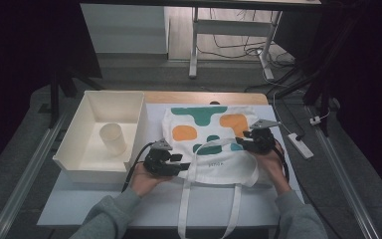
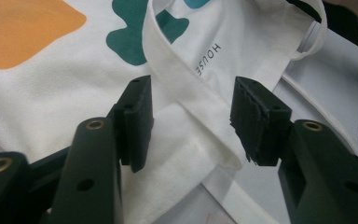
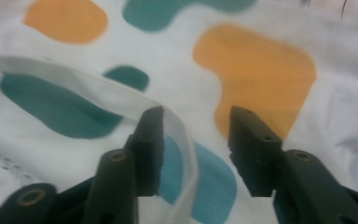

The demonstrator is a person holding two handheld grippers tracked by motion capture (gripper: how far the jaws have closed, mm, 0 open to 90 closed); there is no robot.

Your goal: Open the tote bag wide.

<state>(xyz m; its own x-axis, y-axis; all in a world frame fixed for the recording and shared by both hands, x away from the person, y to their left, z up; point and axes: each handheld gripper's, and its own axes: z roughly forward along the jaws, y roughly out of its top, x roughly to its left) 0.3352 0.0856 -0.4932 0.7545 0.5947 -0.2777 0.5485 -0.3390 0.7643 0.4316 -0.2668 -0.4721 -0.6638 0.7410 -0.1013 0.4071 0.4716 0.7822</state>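
- Left gripper [image 1: 183, 166] at lower centre-left of the high view: fingers [image 2: 137, 122] spread apart, released, a fold of white strap [image 2: 193, 100] lying between them without being pinched.
- Right gripper [image 1: 241, 142] right of centre: fingers [image 3: 151, 149] likewise parted, gripping nothing, poised over printed cloth with the strap's edge brushing the left one.
- Tote bag [image 1: 206, 130] flat on the surface [image 1: 104, 209], centre of the high view, white with teal and orange blotches, handles trailing toward the bottom edge.
- Judged light, limp and floppy; no stiffness, likely to sag and crease when lifted; woven cloth, so not slippery, not fragile.
- Best taken by the hem at the mouth or by a strap, both sides together to keep it spread.
- Beyond, upper left: cream tray [image 1: 74, 144] holding a cup [image 1: 112, 138], just beside the bag.
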